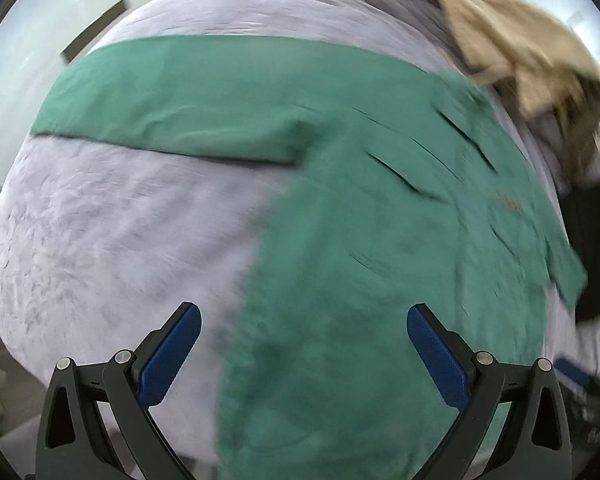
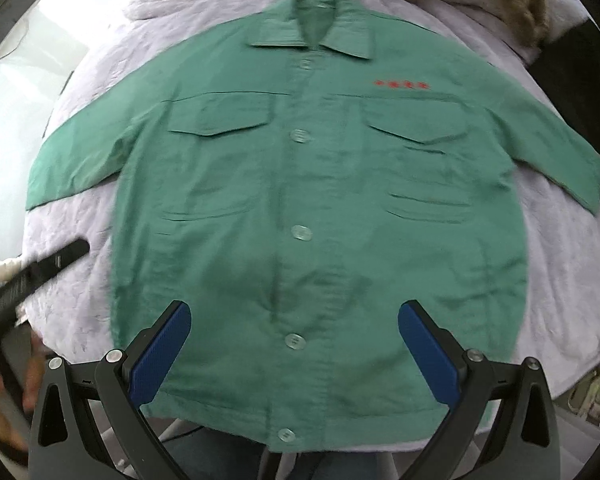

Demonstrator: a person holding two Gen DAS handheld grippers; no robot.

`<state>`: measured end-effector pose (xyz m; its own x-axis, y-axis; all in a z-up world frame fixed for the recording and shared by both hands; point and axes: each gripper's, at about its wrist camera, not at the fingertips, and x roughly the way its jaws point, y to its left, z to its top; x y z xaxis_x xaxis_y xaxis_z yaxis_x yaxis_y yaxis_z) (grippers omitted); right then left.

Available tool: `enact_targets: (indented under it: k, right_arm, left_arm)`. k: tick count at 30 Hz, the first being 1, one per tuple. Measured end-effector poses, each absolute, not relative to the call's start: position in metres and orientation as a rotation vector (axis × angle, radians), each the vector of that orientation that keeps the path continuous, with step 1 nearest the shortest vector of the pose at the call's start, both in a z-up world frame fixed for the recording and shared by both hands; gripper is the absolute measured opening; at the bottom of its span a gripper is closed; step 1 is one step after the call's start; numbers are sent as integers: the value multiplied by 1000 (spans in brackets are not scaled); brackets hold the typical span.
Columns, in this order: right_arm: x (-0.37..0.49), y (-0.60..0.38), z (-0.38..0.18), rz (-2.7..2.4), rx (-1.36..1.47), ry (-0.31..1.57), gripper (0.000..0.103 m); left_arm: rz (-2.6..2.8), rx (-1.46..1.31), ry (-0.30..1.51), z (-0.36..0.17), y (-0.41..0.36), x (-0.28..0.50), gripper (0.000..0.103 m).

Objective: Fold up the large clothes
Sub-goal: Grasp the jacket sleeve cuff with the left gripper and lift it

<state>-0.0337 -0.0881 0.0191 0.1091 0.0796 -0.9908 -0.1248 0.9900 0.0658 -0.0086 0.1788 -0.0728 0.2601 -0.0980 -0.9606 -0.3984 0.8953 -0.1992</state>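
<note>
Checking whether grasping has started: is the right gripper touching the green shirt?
Cannot tell. In the right wrist view the right gripper is wide open over the green shirt with nothing between its fingers, but its height above the cloth is unclear.

text: none legible | green shirt [image 2: 300,200] chest: red marks [image 2: 402,84], blurred, unreadable

The green button-up work shirt [image 2: 300,200] lies flat, front up, buttoned, both sleeves spread out, 2 flap chest pockets.

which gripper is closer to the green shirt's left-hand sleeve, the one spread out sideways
Left. The left gripper hovers open over the shirt's side just below that sleeve; the right gripper is open over the button placket near the hem.
</note>
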Motion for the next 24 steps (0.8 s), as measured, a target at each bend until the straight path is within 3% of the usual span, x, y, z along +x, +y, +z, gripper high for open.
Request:
enact_targets:
  k: [11, 16, 23, 24]
  right_arm:
    - [-38, -4, -42, 284, -158, 1517, 103]
    - [-41, 23, -64, 340, -206, 1538, 103]
    - [-38, 35, -79, 367, -178, 1552, 103]
    - [-38, 34, -79, 366, -173, 1553, 103]
  left_arm:
    - [331, -754, 1004, -134, 357, 14, 103]
    - [330, -807, 953, -165, 390, 32, 103]
    - [431, -834, 817, -156, 434, 36, 103]
    - [459, -824, 810, -154, 437, 35, 96]
